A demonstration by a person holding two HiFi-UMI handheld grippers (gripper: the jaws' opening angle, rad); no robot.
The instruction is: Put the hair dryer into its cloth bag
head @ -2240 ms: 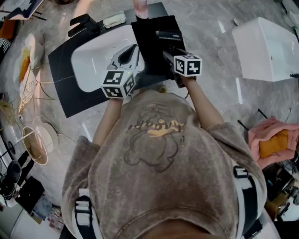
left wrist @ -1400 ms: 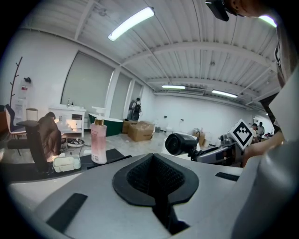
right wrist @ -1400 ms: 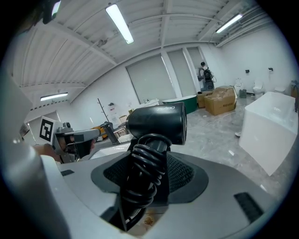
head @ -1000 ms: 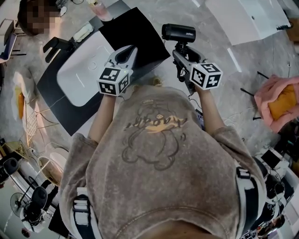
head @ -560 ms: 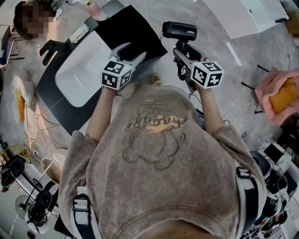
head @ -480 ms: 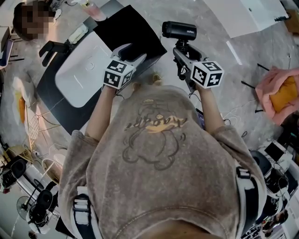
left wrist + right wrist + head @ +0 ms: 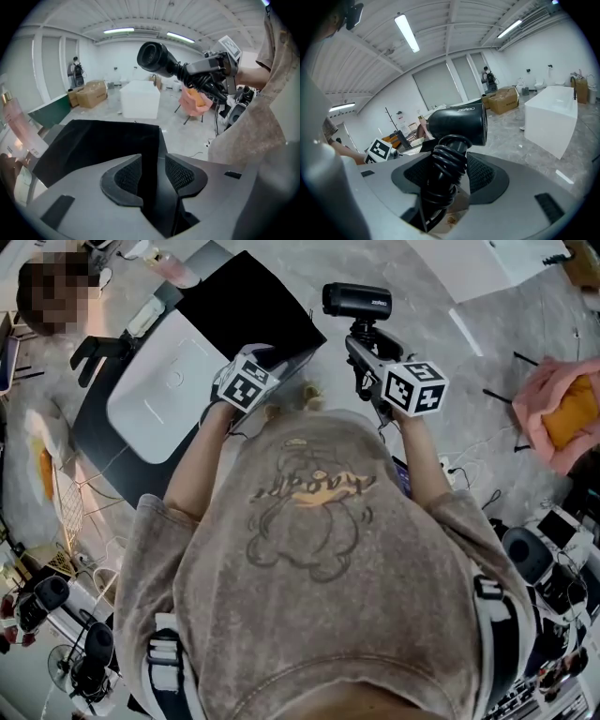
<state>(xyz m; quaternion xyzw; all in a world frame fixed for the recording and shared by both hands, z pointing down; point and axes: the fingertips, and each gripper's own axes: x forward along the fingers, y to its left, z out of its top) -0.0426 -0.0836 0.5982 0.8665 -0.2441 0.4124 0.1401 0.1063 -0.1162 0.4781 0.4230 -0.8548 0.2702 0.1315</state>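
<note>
Hair dryer [image 7: 356, 299] first: it's a matte black plastic one with a short, fat round barrel and a straight handle, and its glossy black cord [image 7: 443, 176] is wound in tight loops round that handle. We've got it up in the air in the right gripper [image 7: 361, 338], barrel roughly level, above the grey marbled floor [image 7: 450, 352] and off to the right of the bag, not touching it. In the right gripper view the textured pads [image 7: 485, 173] are clamped on the cord-wrapped handle, so that grip is solid.

The black cloth bag [image 7: 248, 306] is a flat, soft, velvety rectangle. It lies on the dark slab counter [image 7: 94, 427], right next to the smooth white rectangular basin [image 7: 164, 390].

Our left gripper [image 7: 267, 357] tips down at the bag's near edge. In the left gripper view its jaws are closing, with a narrow gap left between the mesh-patterned pads [image 7: 126, 176]. The bag's dark fabric edge [image 7: 157, 140] runs into that gap, but the pads don't look pressed on it.
</note>
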